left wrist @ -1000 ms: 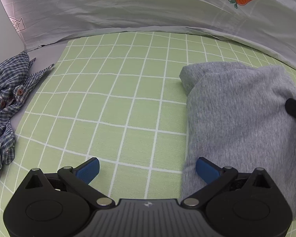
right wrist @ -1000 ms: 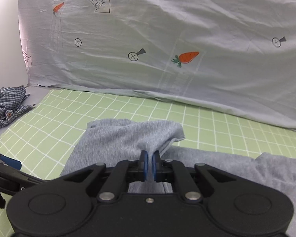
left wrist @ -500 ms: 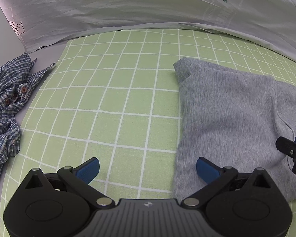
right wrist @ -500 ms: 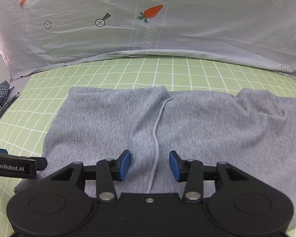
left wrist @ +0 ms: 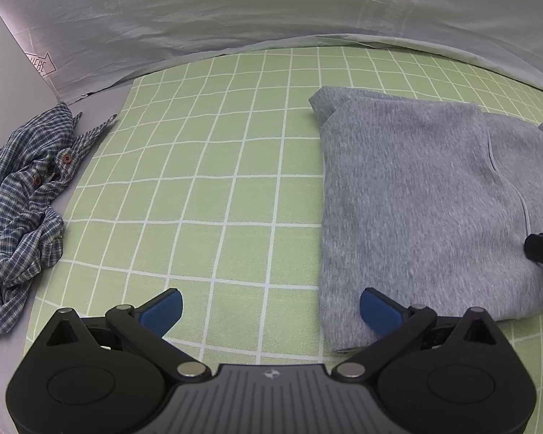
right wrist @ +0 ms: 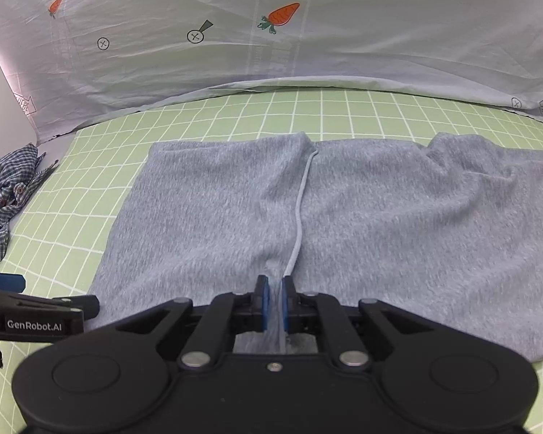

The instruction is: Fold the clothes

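Half a second after standing parted, the right gripper clamps its jaws on the gray garment's near hem at lower center, suggesting another fold coming, while the left gripper gapes empty alongside.

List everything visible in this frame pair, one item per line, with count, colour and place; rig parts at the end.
grey garment: 1, grey, lying partly folded on the checked sheet, a hem edge running down its middle
plaid shirt: 1, blue and white check with brown buttons, crumpled at the left edge of the sheet
checked sheet: 1, light green with white grid lines, covering the work surface
printed backdrop sheet: 1, pale grey with carrots, arrows and circled crosses, hanging behind
left gripper: 1, black with blue pads, open, one pad over the garment's left edge
right gripper: 1, black with blue pads, shut on the garment's near edge
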Action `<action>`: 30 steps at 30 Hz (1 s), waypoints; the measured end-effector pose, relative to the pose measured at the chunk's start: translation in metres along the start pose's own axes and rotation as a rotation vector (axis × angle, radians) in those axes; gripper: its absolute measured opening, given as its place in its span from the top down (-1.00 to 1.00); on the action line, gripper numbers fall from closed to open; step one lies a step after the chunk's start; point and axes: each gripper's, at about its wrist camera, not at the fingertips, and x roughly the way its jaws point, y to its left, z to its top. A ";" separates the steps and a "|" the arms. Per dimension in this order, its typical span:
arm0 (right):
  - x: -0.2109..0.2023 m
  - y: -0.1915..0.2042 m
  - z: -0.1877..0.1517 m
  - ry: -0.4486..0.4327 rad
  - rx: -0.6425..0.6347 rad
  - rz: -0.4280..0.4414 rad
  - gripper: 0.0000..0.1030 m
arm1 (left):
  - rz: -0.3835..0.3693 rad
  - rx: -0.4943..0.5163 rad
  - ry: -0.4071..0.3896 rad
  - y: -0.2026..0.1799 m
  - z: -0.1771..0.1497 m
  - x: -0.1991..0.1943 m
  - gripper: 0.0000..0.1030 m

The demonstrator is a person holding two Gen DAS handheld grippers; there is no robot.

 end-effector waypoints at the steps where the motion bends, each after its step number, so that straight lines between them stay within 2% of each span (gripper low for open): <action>1: -0.004 -0.004 0.000 -0.003 -0.001 -0.018 0.83 | 0.003 -0.006 -0.003 0.000 -0.001 -0.003 -0.99; 4: -0.019 -0.023 -0.004 -0.022 0.023 -0.047 0.60 | 0.003 -0.026 -0.018 -0.001 -0.002 -0.015 -0.99; 6: -0.029 -0.035 -0.007 -0.035 0.035 -0.065 0.30 | 0.003 -0.034 -0.030 -0.007 -0.003 -0.025 -0.99; 13: -0.057 -0.107 -0.021 -0.044 0.054 -0.159 -0.09 | -0.017 -0.043 -0.041 -0.046 -0.001 -0.042 -0.99; 15: -0.061 -0.132 -0.023 -0.045 0.063 -0.196 -0.35 | -0.022 -0.044 -0.038 -0.060 0.001 -0.043 -0.99; 17: -0.064 -0.160 -0.023 -0.053 0.084 -0.228 -0.46 | -0.020 -0.047 -0.036 -0.074 0.004 -0.041 -0.99; 21: -0.064 -0.223 -0.024 -0.074 0.143 -0.292 -0.61 | 0.006 -0.048 -0.009 -0.092 0.012 -0.027 -0.99; 27: -0.044 -0.334 -0.019 -0.113 0.309 -0.388 -0.67 | 0.063 -0.045 0.049 -0.114 0.024 0.000 -0.99; 30: -0.028 -0.378 -0.010 -0.129 0.352 -0.439 -0.67 | 0.085 -0.065 0.090 -0.119 0.026 0.010 -1.00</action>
